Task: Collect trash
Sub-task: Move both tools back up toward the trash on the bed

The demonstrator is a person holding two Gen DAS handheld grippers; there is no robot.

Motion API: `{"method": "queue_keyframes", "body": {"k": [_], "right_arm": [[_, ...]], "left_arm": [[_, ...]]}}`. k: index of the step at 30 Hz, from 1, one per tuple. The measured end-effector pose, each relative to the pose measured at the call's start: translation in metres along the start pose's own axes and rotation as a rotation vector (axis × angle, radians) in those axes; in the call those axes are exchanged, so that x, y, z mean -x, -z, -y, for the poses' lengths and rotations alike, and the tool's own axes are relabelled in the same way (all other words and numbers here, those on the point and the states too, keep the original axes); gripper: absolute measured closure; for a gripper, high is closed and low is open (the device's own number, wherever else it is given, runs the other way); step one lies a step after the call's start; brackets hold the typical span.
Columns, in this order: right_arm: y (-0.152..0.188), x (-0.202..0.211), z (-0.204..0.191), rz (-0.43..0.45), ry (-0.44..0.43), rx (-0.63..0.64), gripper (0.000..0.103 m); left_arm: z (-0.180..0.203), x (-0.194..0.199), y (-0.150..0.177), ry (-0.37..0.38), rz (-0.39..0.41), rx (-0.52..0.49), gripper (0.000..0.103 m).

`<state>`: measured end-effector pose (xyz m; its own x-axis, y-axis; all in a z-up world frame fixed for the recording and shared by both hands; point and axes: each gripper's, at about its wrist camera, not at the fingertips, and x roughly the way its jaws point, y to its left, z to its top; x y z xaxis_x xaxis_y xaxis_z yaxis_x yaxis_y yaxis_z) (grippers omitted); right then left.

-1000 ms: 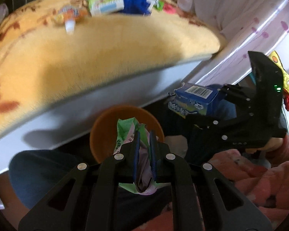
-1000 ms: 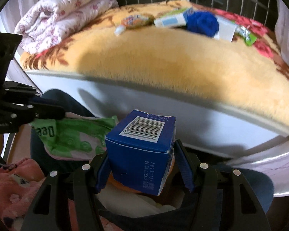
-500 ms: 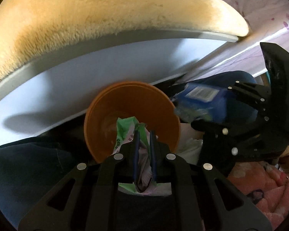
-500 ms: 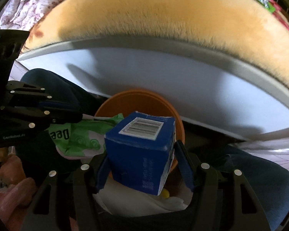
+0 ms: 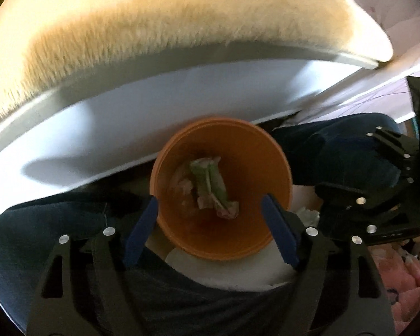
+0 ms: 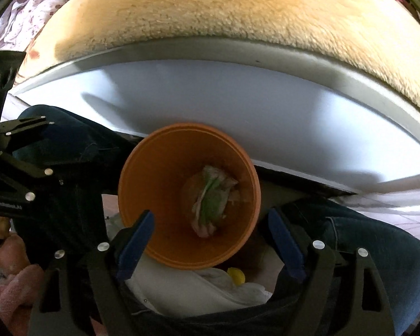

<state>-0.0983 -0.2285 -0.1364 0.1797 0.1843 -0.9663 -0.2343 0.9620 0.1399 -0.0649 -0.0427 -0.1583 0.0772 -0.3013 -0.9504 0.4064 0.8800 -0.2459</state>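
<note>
- Both grippers point steeply down over an orange bucket [image 5: 221, 240] that stands on the floor between the person's knees
- The left gripper [image 5: 210, 210] has its blue fingers [image 5: 141, 229] spread wide, one on each side of the bucket's near rim as the camera sees it; they are opening, and nothing is between them or gripped
- The right gripper [image 6: 210, 224] hangs just beside it in the same pose, blue fingers [image 6: 284, 240] parted wide and opening a little more, with nothing in their grasp
- From the left wrist view the right gripper's black frame shows at the far right, near the bucket's rim; from the right wrist view the left gripper's frame fills the left edge
- Behind the bucket runs the white side of a bed [image 6: 238, 103], topped by a fluffy yellow blanket [image 6: 238, 14]; a flowered quilt [image 6: 28, 2] lies at its far left corner
- Legs in dark blue jeans [image 6: 378, 252] flank the bucket, and a white cloth [image 6: 187, 285] with a small yellow spot lies just below its rim
- Pink fleece [image 5: 400, 280] shows at the lower edge
- A crumpled green and pink wrapper [image 5: 210, 187] lies at the bottom of the bucket, creased and folded on itself
- No other trash can be made out in the bucket's dim depth
</note>
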Motion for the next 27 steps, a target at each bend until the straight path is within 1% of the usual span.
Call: {"method": "queue_keyframes", "body": {"k": [3, 6, 10, 15, 17, 20, 22, 27], "right_arm": [[-0.001, -0.001, 0.002, 0.004, 0.004, -0.003, 0.020], [-0.001, 0.000, 0.001, 0.009, 0.007, -0.005, 0.020], [-0.002, 0.003, 0.000, 0.020, 0.013, -0.001, 0.020], [-0.004, 0.015, 0.003, 0.055, 0.024, -0.010, 0.020], [-0.006, 0.021, 0.005, 0.077, 0.030, -0.017, 0.020], [-0.011, 0.039, 0.010, 0.132, 0.038, -0.031, 0.020], [-0.015, 0.055, 0.012, 0.181, 0.044, -0.035, 0.019], [-0.023, 0.082, 0.010, 0.274, 0.051, -0.027, 0.018]], "left_arm": [[-0.003, -0.003, 0.001, 0.003, -0.017, 0.017, 0.028], [-0.005, 0.001, 0.002, -0.006, -0.015, 0.022, 0.028], [0.005, 0.001, -0.001, -0.034, -0.009, 0.011, 0.028], [0.016, 0.012, -0.002, -0.078, 0.029, -0.024, 0.028], [0.017, 0.017, -0.003, -0.073, 0.042, -0.025, 0.027], [0.019, 0.035, -0.008, -0.063, 0.093, -0.014, 0.026], [0.018, 0.058, -0.015, -0.063, 0.158, -0.007, 0.025], [0.014, 0.111, -0.046, -0.106, 0.331, 0.012, 0.015]]}}
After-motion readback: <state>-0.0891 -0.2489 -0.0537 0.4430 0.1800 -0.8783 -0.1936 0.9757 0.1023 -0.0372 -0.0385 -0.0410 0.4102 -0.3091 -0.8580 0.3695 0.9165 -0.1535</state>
